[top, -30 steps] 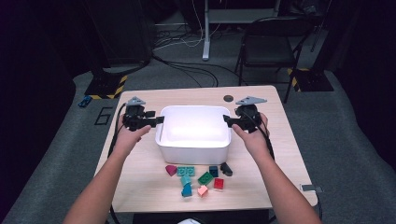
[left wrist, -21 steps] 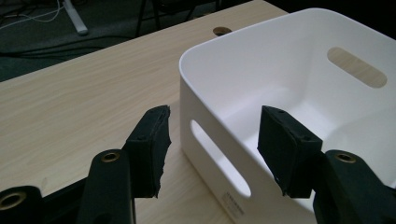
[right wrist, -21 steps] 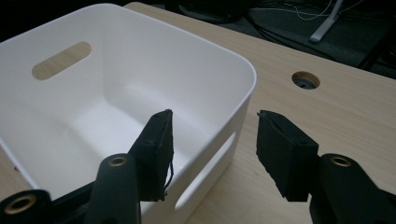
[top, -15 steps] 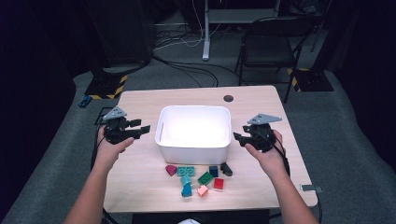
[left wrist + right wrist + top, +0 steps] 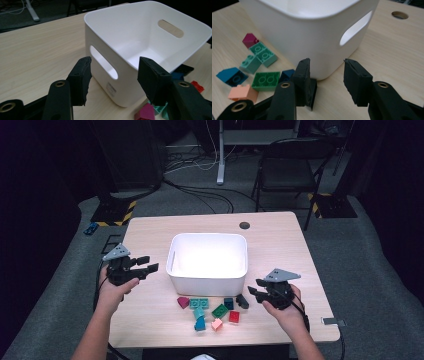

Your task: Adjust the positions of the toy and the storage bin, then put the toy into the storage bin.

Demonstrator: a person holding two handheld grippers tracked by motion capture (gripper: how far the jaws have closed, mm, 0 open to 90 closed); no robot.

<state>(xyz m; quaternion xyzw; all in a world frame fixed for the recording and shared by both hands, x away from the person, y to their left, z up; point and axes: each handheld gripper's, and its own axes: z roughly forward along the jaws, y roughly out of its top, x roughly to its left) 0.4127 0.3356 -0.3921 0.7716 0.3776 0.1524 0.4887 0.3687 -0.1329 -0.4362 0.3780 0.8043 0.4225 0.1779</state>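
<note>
A white bin (image 5: 207, 285) stands empty in the middle of the wooden table (image 5: 280, 240). Several small bricks lie in front of it: magenta (image 5: 183, 302), teal (image 5: 199, 304), green (image 5: 219, 310), red (image 5: 234, 316), salmon (image 5: 217, 324), blue (image 5: 200, 323) and black (image 5: 242, 301). My left gripper (image 5: 150, 264) hovers open to the left of the bin, apart from it. My right gripper (image 5: 254, 290) is open at the bin's front right corner, close to the black brick (image 5: 312, 95). In the left gripper view the bin's handle slot side (image 5: 125, 85) faces the open jaws. Neither gripper holds anything.
A round cable hole (image 5: 244, 225) sits in the tabletop behind the bin. A black chair (image 5: 287, 170) and floor cables lie beyond the table. Bare table stretches on both sides of the bin and along its far edge.
Both grippers have left the bin's handles and moved outward and back toward the person. The bin has stayed put.
</note>
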